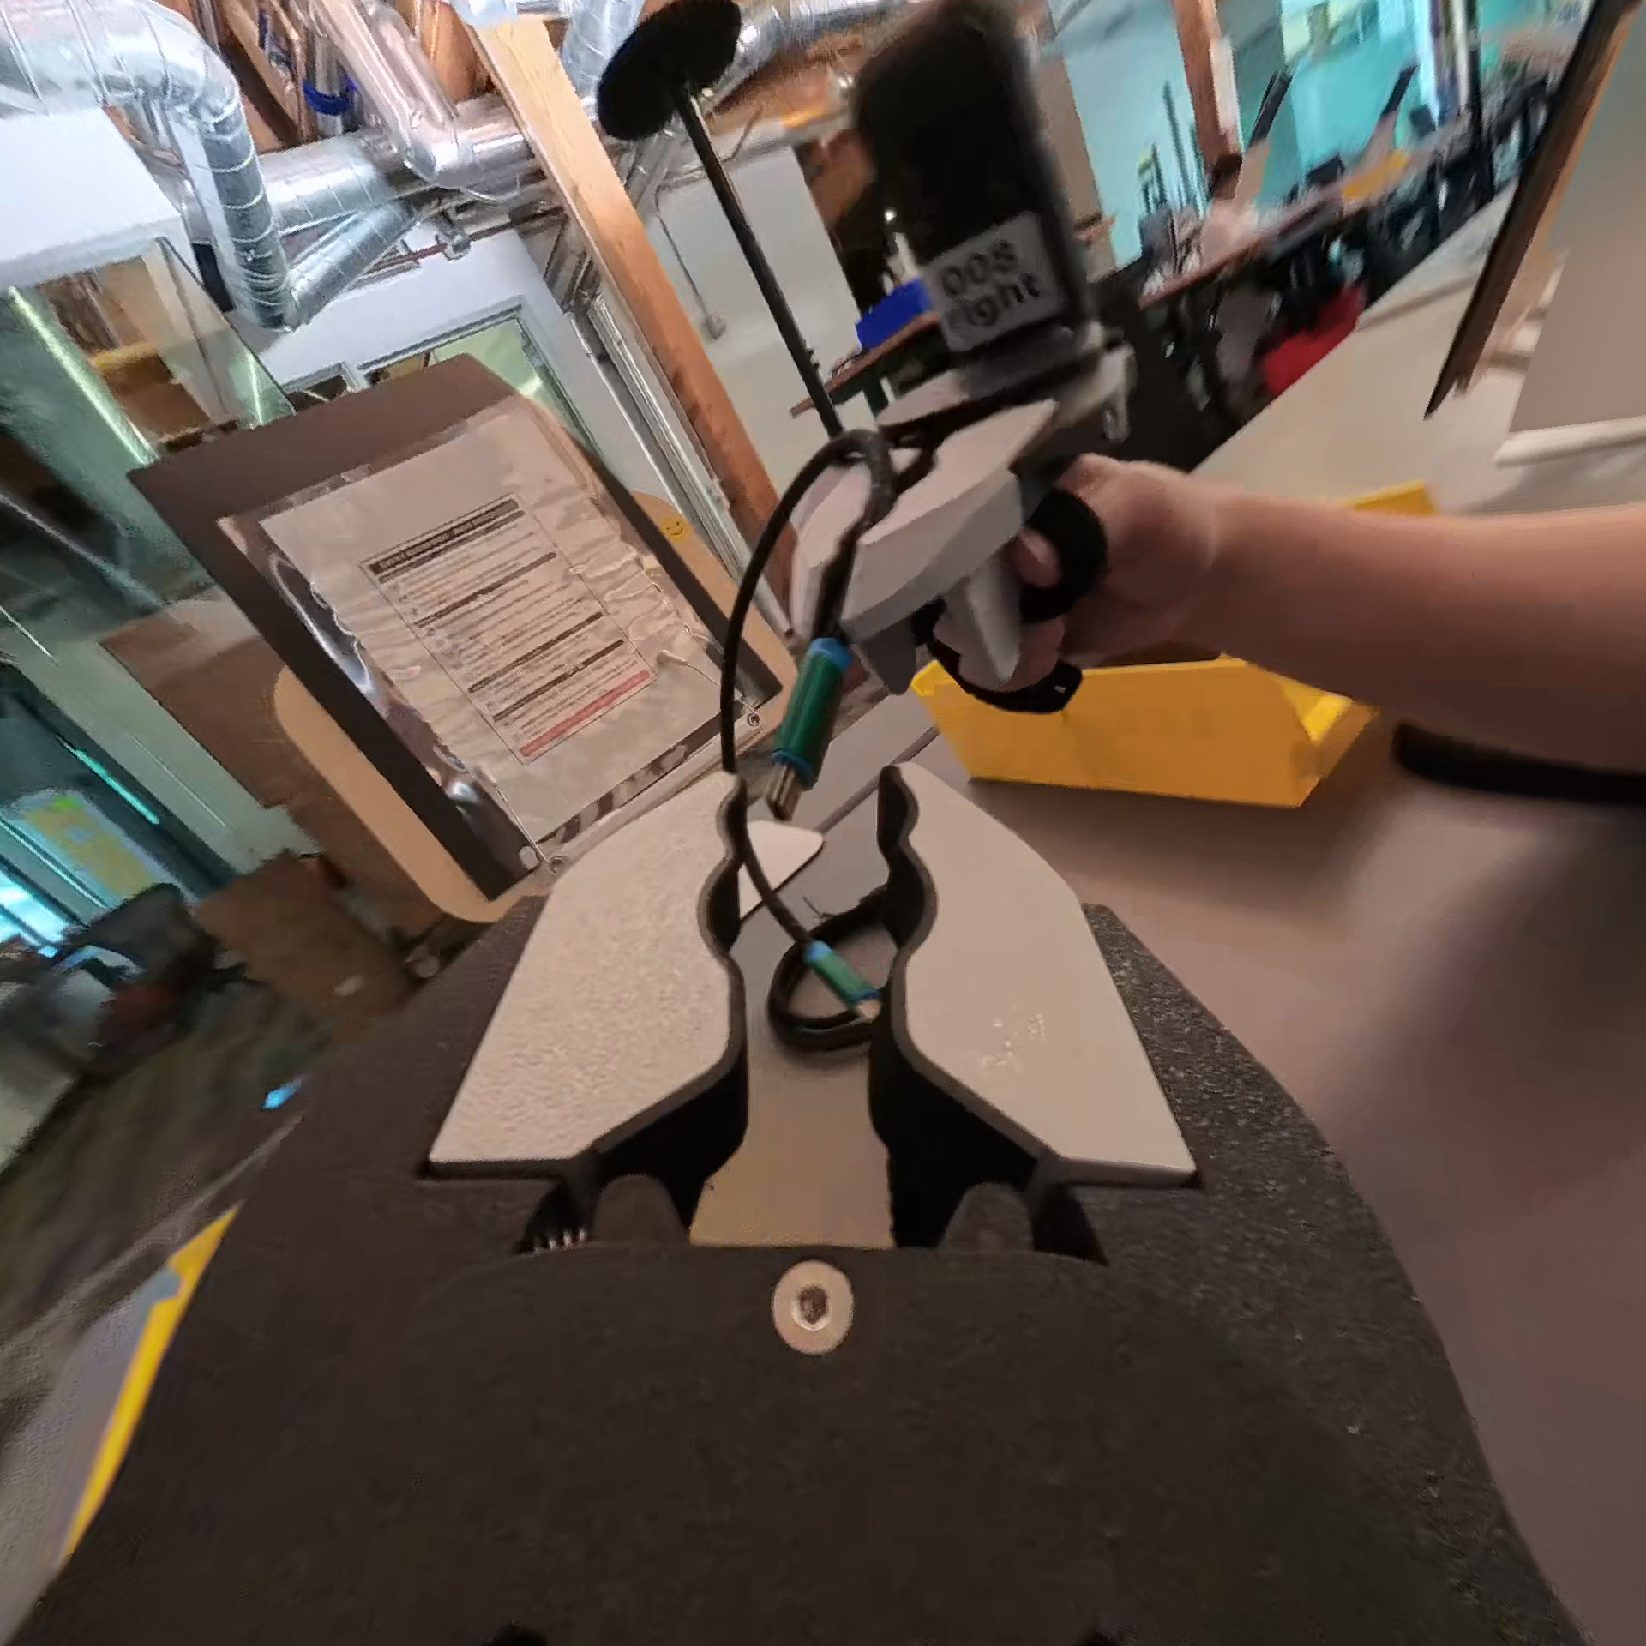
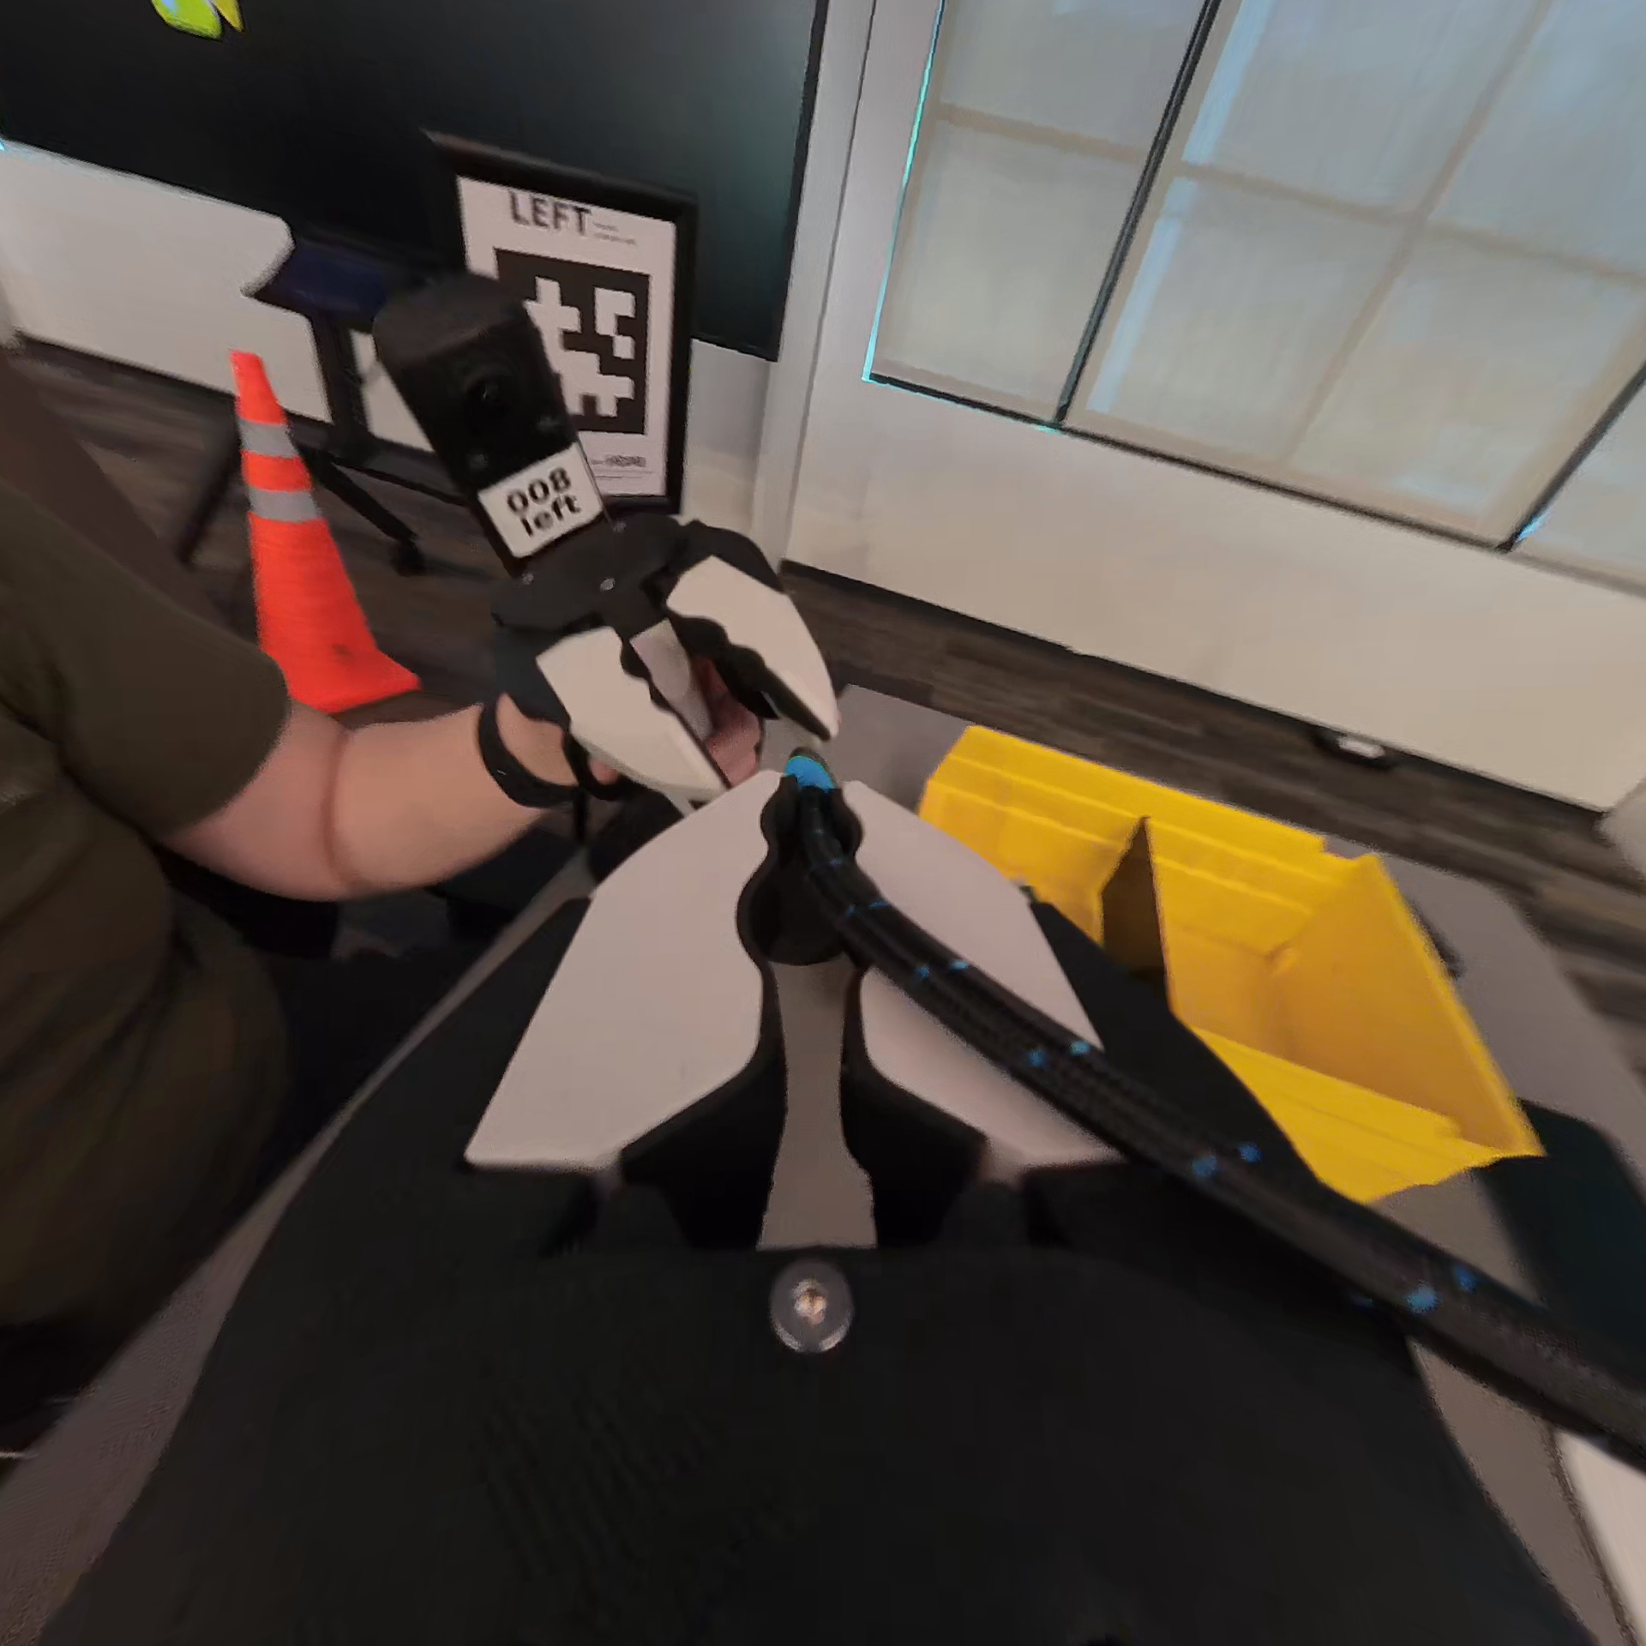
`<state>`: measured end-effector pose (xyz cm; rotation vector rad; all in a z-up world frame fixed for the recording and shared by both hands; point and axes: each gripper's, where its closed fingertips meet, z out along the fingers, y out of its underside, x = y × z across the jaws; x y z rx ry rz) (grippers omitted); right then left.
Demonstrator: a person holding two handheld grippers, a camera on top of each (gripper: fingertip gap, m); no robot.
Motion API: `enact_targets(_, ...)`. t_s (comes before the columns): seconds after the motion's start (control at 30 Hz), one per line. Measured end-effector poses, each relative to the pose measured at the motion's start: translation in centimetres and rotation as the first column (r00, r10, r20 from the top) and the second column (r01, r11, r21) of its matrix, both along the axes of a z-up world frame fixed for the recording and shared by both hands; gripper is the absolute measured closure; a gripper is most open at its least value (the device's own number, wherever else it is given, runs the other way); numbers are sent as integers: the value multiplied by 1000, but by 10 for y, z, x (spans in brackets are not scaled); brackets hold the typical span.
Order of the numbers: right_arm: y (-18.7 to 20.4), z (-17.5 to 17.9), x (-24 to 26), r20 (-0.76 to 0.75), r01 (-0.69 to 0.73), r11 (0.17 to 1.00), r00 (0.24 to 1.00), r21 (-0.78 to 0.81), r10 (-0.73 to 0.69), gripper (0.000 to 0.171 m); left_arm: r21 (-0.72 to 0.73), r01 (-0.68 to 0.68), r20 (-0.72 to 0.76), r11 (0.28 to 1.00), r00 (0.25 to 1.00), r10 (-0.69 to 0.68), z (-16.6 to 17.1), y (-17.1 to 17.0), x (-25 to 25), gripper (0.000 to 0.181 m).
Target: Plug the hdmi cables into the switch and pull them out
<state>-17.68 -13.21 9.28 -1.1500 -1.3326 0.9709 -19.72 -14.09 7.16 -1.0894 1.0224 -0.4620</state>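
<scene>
**Cable lifted, no switch in view**

While we looked for the switch in both views, we found none, so we judged that plugging had not begun, or that the pulling out was already over; we could not tell which. At least one full step remained either way.

Our right tongs [image 2: 806,784] were pressed together on the black braided HDMI cable with blue flecks [image 2: 1024,1042], pinching it just behind the blue collar of the plug, with the cord trailing back over the right finger. From the left wrist view, the green-sleeved metal-tipped plug [image 1: 806,712] hung downward from those tongs, clear of the grey surface [image 1: 1336,980].

Our left tongs [image 1: 806,828] were spread and held nothing. The dangling plug tip sat just above and between their tips, near but apart. A second green-sleeved plug with its coiled black cord [image 1: 833,989] lay on the surface, seen between the left fingers. The yellow plastic bin [image 2: 1291,980] stood just beyond the right tongs.
</scene>
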Motion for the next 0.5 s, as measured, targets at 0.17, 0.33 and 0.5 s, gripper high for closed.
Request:
enact_targets(0.17, -15, 3, -8, -33, 18, 974, 999, 225, -11, 165, -216, 176, 149, 960, 978, -146, 3, -5, -11, 136)
enact_targets(0.33, -37, 12, -22, -126, 50, 913, 992, 405, 2, 164, -315, 409, 264, 857, 905, -334, 3, -21, -25, 121)
enact_targets(0.5, -36, -8, -34, -150, 217, 760, 976, 613, -158, 165, -469, 616, 512, 633, 774, -374, 2, -23, -41, 129)
